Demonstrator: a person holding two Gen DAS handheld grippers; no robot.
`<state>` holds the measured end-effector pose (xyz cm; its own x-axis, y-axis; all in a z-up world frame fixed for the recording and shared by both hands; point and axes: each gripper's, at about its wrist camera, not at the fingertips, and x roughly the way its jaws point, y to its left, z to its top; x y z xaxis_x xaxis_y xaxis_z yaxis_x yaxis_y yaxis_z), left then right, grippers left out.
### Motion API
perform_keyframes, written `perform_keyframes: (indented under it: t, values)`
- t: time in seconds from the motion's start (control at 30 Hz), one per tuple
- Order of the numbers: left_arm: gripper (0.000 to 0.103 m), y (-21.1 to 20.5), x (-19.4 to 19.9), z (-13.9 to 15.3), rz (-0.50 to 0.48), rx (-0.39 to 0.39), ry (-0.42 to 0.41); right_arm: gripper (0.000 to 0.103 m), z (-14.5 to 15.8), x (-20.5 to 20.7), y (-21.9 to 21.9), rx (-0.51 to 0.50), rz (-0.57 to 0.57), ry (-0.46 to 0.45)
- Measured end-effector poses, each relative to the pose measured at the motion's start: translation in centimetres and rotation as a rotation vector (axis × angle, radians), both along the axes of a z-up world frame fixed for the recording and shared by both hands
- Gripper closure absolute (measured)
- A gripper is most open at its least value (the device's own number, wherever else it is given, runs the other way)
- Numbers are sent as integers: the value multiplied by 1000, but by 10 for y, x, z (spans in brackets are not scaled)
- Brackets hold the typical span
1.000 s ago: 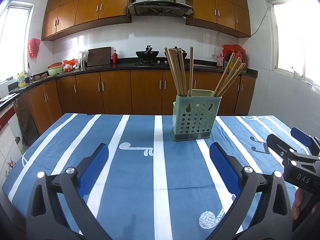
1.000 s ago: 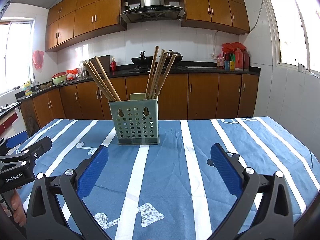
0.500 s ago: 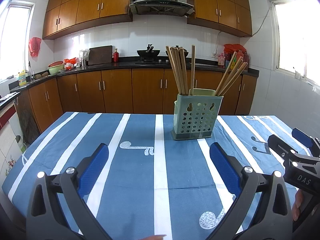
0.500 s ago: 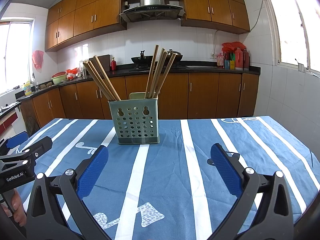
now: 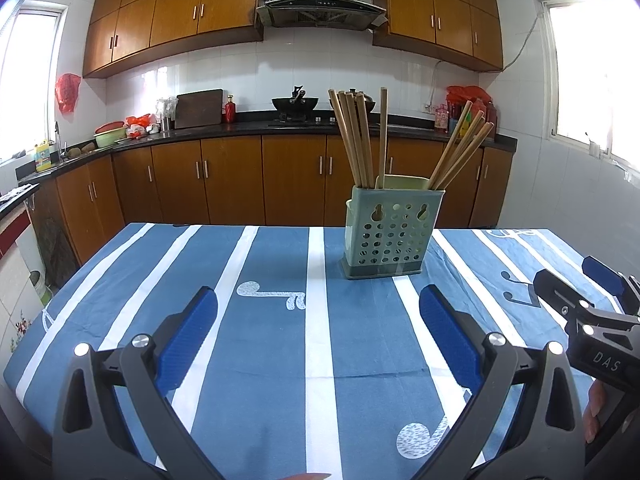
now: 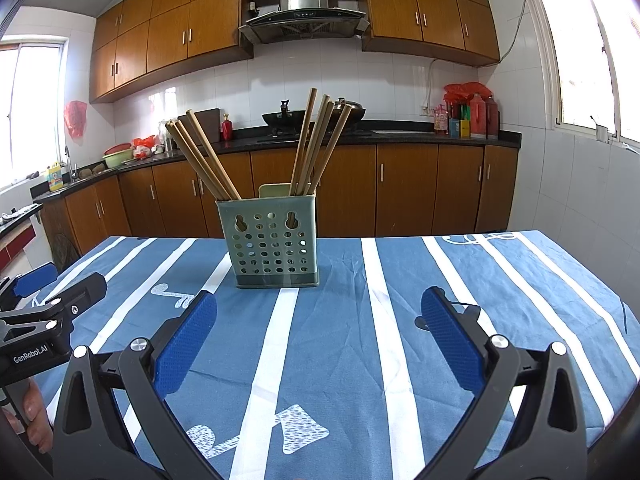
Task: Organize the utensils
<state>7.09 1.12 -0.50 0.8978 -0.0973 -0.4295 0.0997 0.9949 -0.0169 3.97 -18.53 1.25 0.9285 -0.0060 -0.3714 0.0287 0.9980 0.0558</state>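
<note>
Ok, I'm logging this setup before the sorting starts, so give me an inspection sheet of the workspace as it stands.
Surface: table under a blue tablecloth with white stripes, lying fairly flat.
Job's things: green perforated utensil holder upright on the cloth; wooden chopsticks stand in it in two leaning bunches.
Clutter: nothing seen on the cloth besides the holder.
Grippers: left gripper and right gripper both short of the holder, jaws open and holding nothing.
Cables: a wire runs along the far wall near the window; none on the table.
Surroundings: kitchen with wooden cabinets, range hood, wok on the stove, bottles on the counter.
</note>
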Motion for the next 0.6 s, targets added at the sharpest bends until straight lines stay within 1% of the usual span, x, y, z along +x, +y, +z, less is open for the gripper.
perform_keyframes:
  t: [0.6]
  values:
    - [4, 0, 2, 1, 1, -1, 2, 2, 0, 0, 1, 3, -1, 2]
